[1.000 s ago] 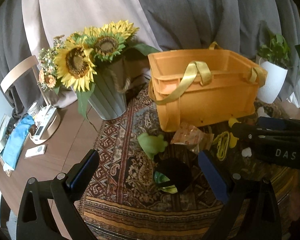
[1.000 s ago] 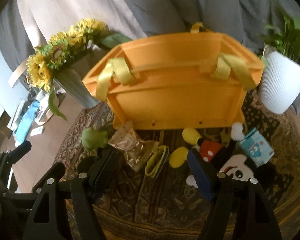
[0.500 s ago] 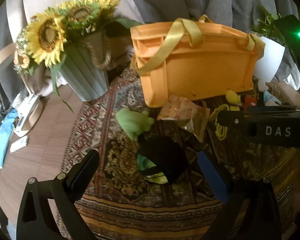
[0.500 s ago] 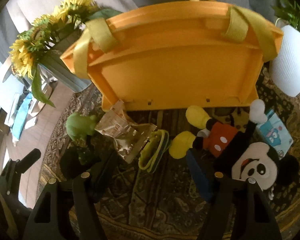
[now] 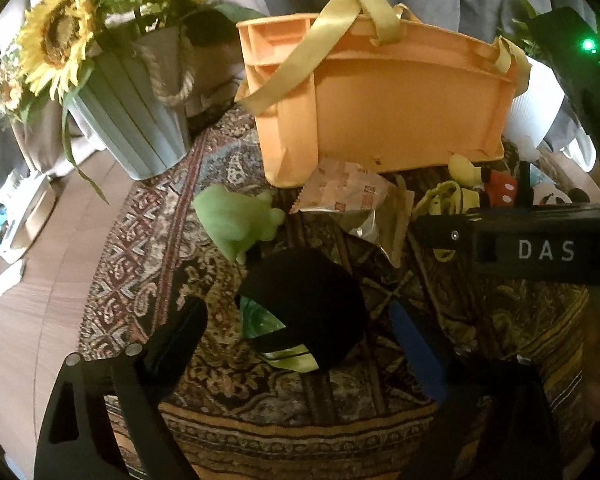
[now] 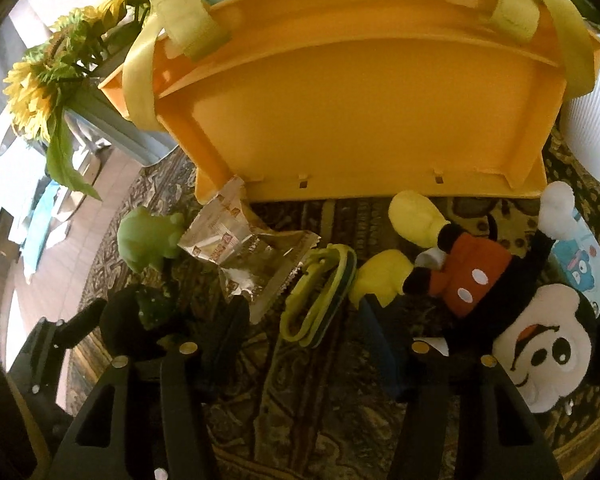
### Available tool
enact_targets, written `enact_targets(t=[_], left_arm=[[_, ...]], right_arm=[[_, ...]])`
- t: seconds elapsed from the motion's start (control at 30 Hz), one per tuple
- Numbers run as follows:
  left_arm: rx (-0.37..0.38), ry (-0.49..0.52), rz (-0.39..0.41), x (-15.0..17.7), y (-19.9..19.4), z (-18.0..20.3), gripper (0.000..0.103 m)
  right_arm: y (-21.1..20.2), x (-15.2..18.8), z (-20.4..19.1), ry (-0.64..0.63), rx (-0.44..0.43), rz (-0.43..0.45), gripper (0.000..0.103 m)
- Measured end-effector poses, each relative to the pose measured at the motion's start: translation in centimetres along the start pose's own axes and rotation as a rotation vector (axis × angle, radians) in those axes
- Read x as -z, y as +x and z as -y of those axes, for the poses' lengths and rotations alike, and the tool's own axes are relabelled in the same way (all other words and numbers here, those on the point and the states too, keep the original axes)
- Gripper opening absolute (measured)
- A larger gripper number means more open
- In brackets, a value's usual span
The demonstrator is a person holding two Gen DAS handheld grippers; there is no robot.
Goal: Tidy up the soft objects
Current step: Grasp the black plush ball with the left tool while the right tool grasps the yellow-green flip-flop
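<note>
An orange crate [image 5: 384, 100] with yellow straps stands on a patterned cloth; it fills the top of the right wrist view [image 6: 360, 96]. In front of it lie a green frog toy [image 5: 240, 220], a black and green plush [image 5: 304, 312], a foil snack packet [image 6: 248, 252], a yellow-green strap item [image 6: 320, 296] and a Mickey Mouse plush [image 6: 480, 280]. My left gripper [image 5: 296, 332] is open, its fingers on either side of the black plush. My right gripper [image 6: 304, 320] is open, low over the strap item, with Mickey's yellow foot by its right finger.
A grey pot of sunflowers [image 5: 132, 120] stands left of the crate. A white plant pot [image 6: 592, 120] stands at its right. A small blue and white pack [image 6: 580, 260] lies beside Mickey. Papers and a remote lie on the wooden tabletop [image 5: 28, 280] at far left.
Both grippers have moved forward and down toward the cloth. The black plush now sits between my left fingers, and the strap item and Mickey are closer to my right fingers.
</note>
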State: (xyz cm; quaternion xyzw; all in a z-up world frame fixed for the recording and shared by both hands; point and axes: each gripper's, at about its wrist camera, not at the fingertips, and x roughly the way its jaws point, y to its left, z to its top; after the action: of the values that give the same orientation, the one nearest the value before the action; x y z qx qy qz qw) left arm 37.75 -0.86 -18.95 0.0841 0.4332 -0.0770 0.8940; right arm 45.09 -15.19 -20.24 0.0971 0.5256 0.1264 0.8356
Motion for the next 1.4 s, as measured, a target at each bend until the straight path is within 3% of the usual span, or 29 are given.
enact_targets(t=[0.33,0.47,0.57,1.07,1.4], left_arm=[[0.026,-0.019,-0.005,-0.1,0.9,-0.4,0.077],[0.054,-0.039,-0.028,-0.1,1.6,-0.7,0.065],[0.055,-0.041,-0.029,-0.1,1.8,-0.7,0.063],[0.12,-0.177,-0.021,-0.7,-0.6,-1.1,0.062],[0.102,-0.175,0.046,-1.9,-3.4,-0.8,0.062]], right_arm=[[1.8,-0.7,-0.7,0.023,-0.026,-0.028,0.049],[2.3,-0.8,-0.7,0.022,-0.013,-0.036,0.041],[2.4,-0.8,0.1,0.04,-0.015,-0.042,0.031],[-0.7,-0.5,0.9,0.001,-0.051,0.009,0.025],[-4.3,-0.3,1.1,-0.002,-0.072,0.076,0.025]])
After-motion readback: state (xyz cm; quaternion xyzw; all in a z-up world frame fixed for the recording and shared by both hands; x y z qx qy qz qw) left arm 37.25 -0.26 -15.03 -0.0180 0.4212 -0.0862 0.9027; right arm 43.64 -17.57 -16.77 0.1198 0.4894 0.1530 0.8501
